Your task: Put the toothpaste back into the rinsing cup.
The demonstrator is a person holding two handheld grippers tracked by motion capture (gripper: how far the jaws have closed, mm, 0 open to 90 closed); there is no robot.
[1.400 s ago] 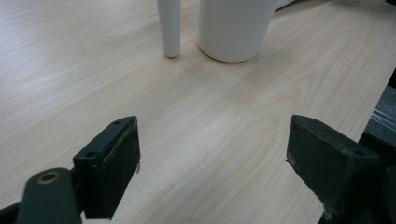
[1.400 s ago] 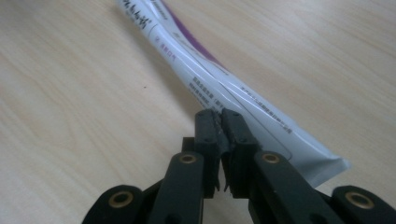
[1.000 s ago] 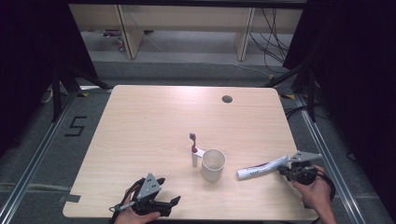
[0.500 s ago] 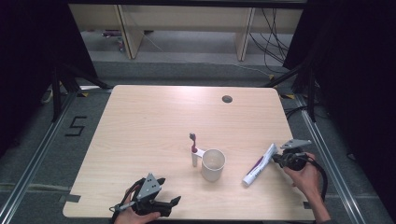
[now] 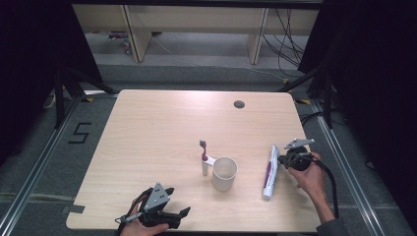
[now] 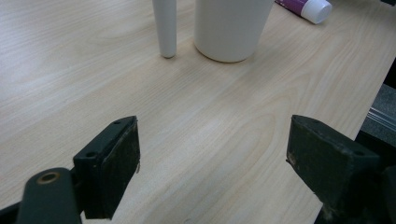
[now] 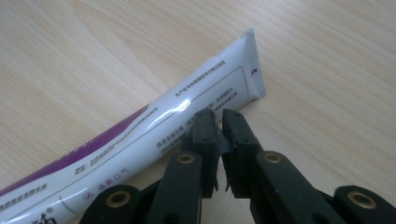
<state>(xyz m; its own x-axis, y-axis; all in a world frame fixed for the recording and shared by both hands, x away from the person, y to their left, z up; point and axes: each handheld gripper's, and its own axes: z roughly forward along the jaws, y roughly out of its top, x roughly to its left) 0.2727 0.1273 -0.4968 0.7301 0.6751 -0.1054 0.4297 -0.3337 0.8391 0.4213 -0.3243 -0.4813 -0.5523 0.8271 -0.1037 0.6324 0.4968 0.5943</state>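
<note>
My right gripper (image 7: 217, 122), jaws pressed together, touches the crimped end of the toothpaste tube (image 5: 270, 171) lying near the tabletop's right edge, left gripper (image 6: 212, 154) spread idle at the near edge; another nudge could roll the tube off.

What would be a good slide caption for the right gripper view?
Right tool, jaws nearly closed, touching the crimped end of a white-and-purple toothpaste tube lying on the wooden table.
</note>
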